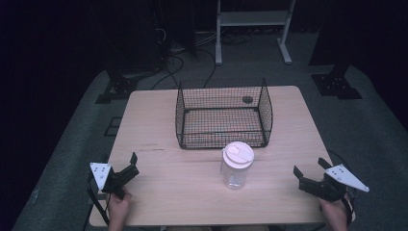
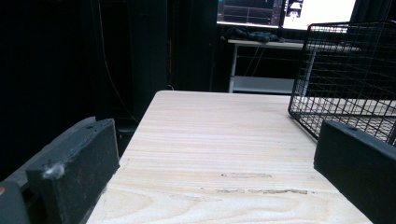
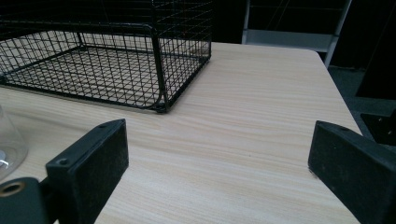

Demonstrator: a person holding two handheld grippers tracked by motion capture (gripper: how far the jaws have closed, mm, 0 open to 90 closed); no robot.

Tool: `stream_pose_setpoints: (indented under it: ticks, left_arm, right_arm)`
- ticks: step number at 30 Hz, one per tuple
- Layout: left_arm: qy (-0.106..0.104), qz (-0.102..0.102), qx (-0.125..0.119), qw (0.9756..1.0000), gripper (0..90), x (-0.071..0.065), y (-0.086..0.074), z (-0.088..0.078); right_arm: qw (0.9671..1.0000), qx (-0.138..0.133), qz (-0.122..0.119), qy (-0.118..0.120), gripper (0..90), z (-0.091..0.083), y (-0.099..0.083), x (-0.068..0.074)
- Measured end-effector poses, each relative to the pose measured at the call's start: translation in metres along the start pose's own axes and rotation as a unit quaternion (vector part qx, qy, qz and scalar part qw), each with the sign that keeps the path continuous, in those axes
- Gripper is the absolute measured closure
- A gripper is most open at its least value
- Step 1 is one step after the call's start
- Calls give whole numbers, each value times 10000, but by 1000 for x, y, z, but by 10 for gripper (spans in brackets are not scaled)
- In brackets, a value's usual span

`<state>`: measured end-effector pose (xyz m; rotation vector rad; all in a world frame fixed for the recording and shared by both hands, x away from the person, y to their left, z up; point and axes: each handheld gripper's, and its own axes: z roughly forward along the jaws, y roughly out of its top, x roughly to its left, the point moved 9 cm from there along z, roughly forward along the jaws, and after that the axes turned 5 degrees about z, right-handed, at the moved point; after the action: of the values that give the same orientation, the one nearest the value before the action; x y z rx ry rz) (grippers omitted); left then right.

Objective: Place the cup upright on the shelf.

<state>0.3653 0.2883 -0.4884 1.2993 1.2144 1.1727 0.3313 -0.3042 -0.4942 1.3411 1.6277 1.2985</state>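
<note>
A clear plastic jar with a white lid stands upright on the wooden table, just in front of a black wire basket. The basket looks empty. My left gripper rests near the table's front left corner, open, with nothing between its jaws. My right gripper sits at the front right edge, also open and empty. The left gripper view has the open left gripper over bare wood with the basket ahead on the right. In the right gripper view the open right gripper faces the basket, and the jar's side is at the left edge.
A white metal shelf frame stands on the floor beyond the table, with cables and dark stand bases around it. A small dark round hole marks the tabletop behind the basket. Bare wood lies between the two grippers.
</note>
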Motion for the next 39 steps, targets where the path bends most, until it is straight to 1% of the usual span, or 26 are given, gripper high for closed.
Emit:
stream_pose_setpoints:
  ticks: [7, 14, 16, 17, 19, 23, 24, 25, 27, 31, 39]
  left_arm:
    - [-8, 12, -7, 10000, 0, 0, 0, -1]
    - [-9, 20, -11, 10000, 0, -1, 0, -1]
    - [-13, 12, -9, 10000, 0, 0, 0, 0]
    - [-13, 12, -9, 10000, 0, 0, 0, 0]
    - [-16, 20, -12, 10000, 0, -1, 0, -1]
    - [-6, 53, -5, 10000, 0, -1, 0, 0]
    - [-4, 54, -3, 10000, 0, -1, 0, 0]
    - [-8, 52, -8, 10000, 0, -1, 0, -1]
    - [-12, 47, -9, 10000, 0, -1, 0, -1]
    - [-2, 59, -5, 10000, 0, -1, 0, 0]
    - [-10, 56, -10, 10000, 0, -1, 0, -1]
  right_arm:
    - [10000, 6, -55, 61, 43, 1, 2, 4]
    - [9994, -25, -240, 243, 42, 1, 12, 18]
    - [9989, -14, -312, 336, 42, 1, 15, 23]
    - [9989, -14, -312, 336, 42, 1, 15, 23]
    - [9984, -34, -408, 402, 41, 0, 19, 28]
    - [9979, -59, -447, 475, 32, -2, 24, 31]
    - [9976, -62, -445, 523, 31, -3, 26, 33]
    - [9970, -53, -502, 593, 30, -3, 28, 37]
    - [9968, -65, -526, 606, 30, -4, 30, 38]
    - [9953, -120, -554, 786, 28, -6, 36, 50]
    - [9912, -122, -790, 1059, 28, -7, 42, 74]
